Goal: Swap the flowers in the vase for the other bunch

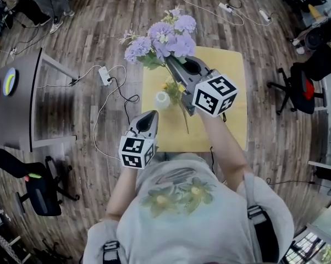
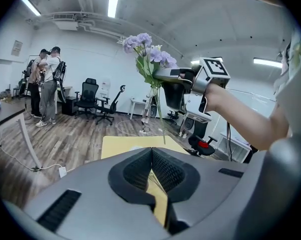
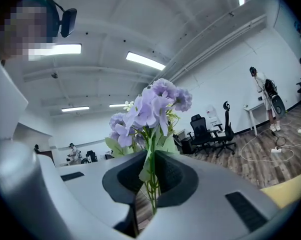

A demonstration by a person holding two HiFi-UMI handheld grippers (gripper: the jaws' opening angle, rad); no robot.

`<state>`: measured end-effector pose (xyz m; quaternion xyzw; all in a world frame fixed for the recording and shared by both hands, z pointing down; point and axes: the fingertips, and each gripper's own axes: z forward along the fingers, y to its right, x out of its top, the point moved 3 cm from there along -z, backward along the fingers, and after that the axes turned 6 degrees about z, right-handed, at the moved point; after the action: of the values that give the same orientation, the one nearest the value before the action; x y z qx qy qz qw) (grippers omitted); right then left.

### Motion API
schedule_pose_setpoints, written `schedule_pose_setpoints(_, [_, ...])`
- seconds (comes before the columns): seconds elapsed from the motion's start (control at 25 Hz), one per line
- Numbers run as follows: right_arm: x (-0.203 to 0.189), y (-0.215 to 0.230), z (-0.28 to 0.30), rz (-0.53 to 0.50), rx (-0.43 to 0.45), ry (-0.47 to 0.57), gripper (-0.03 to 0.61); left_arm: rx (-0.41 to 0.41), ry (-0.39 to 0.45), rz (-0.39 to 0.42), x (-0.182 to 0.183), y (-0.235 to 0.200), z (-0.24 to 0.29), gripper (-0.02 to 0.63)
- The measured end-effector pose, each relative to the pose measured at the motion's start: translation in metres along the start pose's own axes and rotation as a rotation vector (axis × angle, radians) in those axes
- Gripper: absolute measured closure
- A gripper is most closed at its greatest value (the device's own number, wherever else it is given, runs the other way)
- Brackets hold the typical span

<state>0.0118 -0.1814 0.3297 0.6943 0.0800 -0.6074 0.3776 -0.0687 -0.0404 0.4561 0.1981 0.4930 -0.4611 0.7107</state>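
In the head view the right gripper point(image 1: 172, 62) is raised over the yellow table point(image 1: 231, 120), its jaws clamped on the stems of the purple bunch point(image 1: 163, 39). Those long stems trail down just right of the small white vase point(image 1: 162, 99). The yellow bunch point(image 1: 172, 87) is at that vase, in it or just beside it; I cannot tell which. The left gripper point(image 1: 150, 115) hovers near the table's front edge, and a power strip point(image 1: 105, 76) with cables lies on the floor to the left, well apart from the work. In the left gripper view its own jaws are pressed together with nothing between them, and the purple bunch hangs upright in the other gripper above the table, stems dangling free. The likely trouble is here: carried low, the trailing stems could tip the light vase or snag the yellow flowers. In the right gripper view the pads pinch only thin stems and a leaf, so the top-heavy bunch may swivel or slip if it is tilted. Far behind, office chairs point(image 3: 210, 129) and a person point(image 3: 264, 91) stand clear of the table.
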Motion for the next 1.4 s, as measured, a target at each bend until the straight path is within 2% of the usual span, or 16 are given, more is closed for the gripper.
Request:
schedule_pose_setpoints(0.2, [-0.006,-0.032,0.034,0.001,0.067,0.019,0.523,0.016,0.000,-0.015,-0.008,-0.025,-0.017,0.595])
schedule_pose_setpoints(0.6, [-0.021,-0.051,0.043,0.037,0.158,0.071,0.523,0.050,0.002,-0.032,-0.017,-0.032,-0.034,0.595])
schedule_pose_setpoints(1.16, [-0.042,-0.036,0.051,0.020,0.153,0.074,0.523,0.059,-0.007,-0.046,-0.019,-0.037,-0.033,0.595])
schedule_pose_setpoints(1.4, [-0.059,-0.036,0.052,0.003,0.185,0.059,0.523,0.055,-0.016,-0.049,-0.021,-0.038,-0.031,0.595])
